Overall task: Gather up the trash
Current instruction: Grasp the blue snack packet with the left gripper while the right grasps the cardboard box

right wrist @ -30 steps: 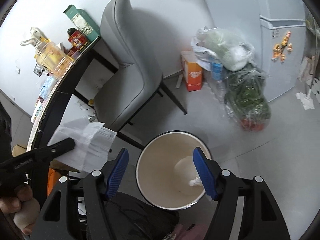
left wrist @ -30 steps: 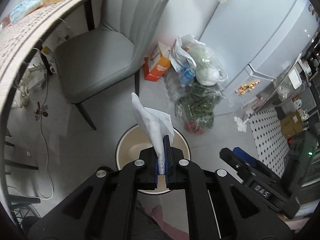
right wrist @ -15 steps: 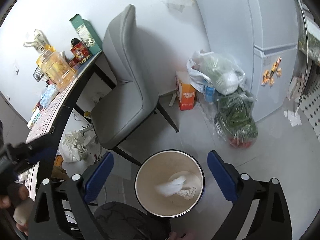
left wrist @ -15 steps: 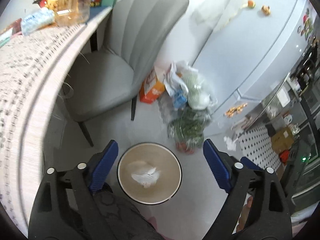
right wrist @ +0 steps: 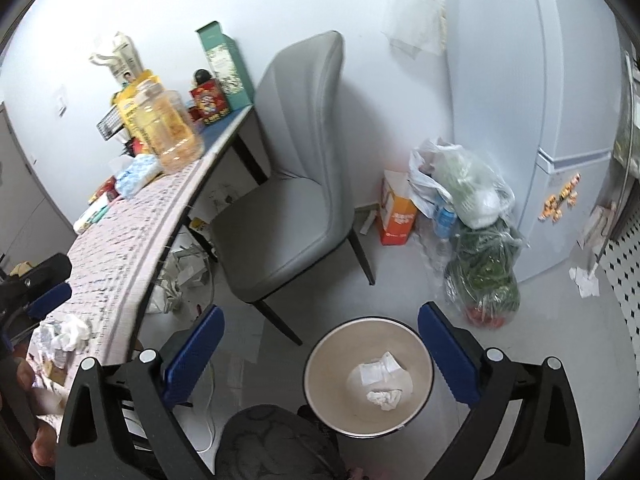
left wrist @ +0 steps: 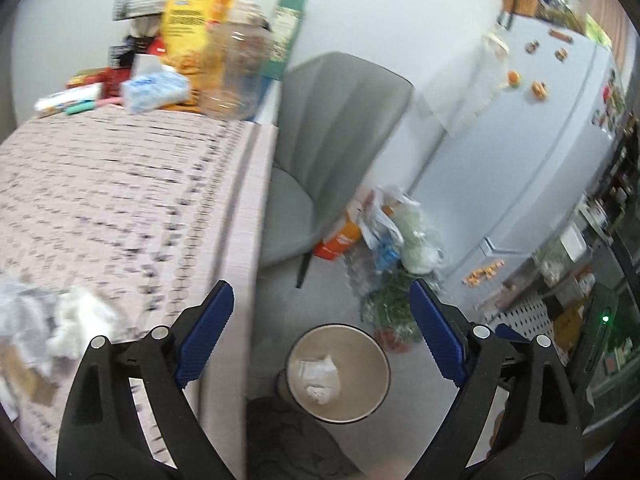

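- Worktop (left wrist: 120,200) holds crumpled tissue (left wrist: 80,320) near its edge, not yet collected.
- Bin (right wrist: 320,360) on the floor contains paper scraps (right wrist: 380,384).
- Left hand-held gripper (left wrist: 322,332) and right hand-held gripper (right wrist: 320,356) both gape wide, empty.

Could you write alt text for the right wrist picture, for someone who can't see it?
An open, empty right gripper hangs above a round bin on the floor holding white paper scraps. Crumpled tissues lie on the table at left.
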A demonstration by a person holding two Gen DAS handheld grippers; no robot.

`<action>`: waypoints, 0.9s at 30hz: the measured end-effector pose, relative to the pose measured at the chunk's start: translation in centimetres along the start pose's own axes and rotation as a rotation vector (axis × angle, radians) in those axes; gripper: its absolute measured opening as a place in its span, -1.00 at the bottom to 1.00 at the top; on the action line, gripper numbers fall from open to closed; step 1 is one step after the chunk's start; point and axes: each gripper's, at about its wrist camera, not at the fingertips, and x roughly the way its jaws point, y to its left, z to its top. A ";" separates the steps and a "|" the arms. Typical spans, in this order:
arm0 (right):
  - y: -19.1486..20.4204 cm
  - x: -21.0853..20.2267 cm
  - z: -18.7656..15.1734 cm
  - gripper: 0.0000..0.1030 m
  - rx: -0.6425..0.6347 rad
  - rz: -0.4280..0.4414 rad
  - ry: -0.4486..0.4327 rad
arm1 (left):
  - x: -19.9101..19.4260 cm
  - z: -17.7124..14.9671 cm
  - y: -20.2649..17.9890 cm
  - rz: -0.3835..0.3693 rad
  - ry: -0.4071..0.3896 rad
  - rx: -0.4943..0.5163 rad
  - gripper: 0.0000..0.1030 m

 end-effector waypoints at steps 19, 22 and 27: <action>11.5 -5.3 0.7 0.85 -0.178 0.055 -0.070 | -11.2 -1.9 9.1 0.183 -0.157 -0.080 0.71; 13.2 -5.5 0.4 0.85 -0.209 0.081 -0.067 | -12.4 -2.7 10.7 0.211 -0.161 -0.102 0.71; 16.3 -5.4 -0.5 0.85 -0.261 0.113 -0.061 | -14.4 -4.2 13.7 0.265 -0.170 -0.149 0.71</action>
